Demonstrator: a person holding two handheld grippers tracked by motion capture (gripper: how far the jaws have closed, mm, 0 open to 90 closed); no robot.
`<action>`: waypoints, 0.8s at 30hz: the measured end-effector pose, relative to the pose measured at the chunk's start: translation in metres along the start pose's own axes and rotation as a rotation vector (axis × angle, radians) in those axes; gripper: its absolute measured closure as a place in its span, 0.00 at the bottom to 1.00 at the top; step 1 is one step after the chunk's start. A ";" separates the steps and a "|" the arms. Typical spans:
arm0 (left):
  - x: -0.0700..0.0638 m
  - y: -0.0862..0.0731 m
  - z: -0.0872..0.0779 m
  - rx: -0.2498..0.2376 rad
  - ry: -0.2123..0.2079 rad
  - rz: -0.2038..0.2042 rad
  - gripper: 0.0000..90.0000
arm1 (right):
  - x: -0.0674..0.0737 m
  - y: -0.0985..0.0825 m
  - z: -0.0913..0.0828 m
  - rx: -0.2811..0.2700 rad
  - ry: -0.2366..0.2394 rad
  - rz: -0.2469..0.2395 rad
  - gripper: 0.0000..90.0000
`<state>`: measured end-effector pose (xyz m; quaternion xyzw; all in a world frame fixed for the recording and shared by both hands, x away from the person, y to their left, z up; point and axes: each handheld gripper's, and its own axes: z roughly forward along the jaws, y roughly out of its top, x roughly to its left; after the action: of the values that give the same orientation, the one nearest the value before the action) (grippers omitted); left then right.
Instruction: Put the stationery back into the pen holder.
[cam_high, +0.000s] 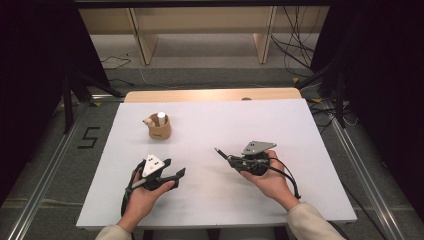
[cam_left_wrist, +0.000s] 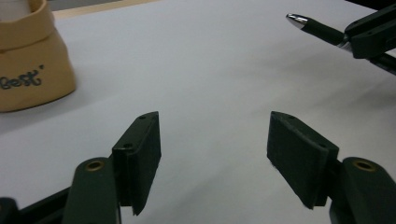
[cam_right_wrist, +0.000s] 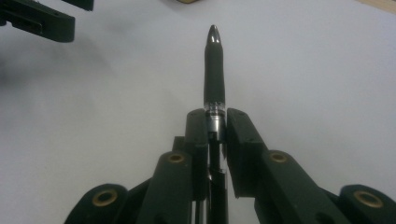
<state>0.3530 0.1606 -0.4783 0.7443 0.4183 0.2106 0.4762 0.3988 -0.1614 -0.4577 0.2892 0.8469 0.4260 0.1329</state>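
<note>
A black pen with a silver tip sticks forward out of my right gripper, whose jaws are shut on its barrel. From above, that pen points left and away from the right gripper, a little over the white table. My left gripper rests low near the front left with its jaws wide apart and nothing between them; its pads frame bare table. A tan fabric cup holding a white cylinder and a small object stands behind the left gripper; its side carries dark lettering.
The white table top ends in a wooden strip at the back. Beyond it are a grey floor, wooden shelf legs and loose cables. Black stands flank both sides of the table.
</note>
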 end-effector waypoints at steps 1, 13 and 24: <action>-0.002 0.001 0.002 -0.002 -0.009 -0.005 0.39 | 0.001 0.000 0.000 -0.003 0.005 -0.002 0.89; -0.021 0.010 0.024 -0.007 -0.074 -0.026 0.38 | 0.018 0.004 0.007 -0.025 0.045 -0.032 0.89; -0.028 0.016 0.030 -0.030 -0.102 -0.057 0.37 | 0.027 0.005 0.009 -0.032 0.066 -0.049 0.89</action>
<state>0.3654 0.1180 -0.4755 0.7347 0.4115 0.1650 0.5136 0.3834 -0.1376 -0.4587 0.2521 0.8506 0.4456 0.1196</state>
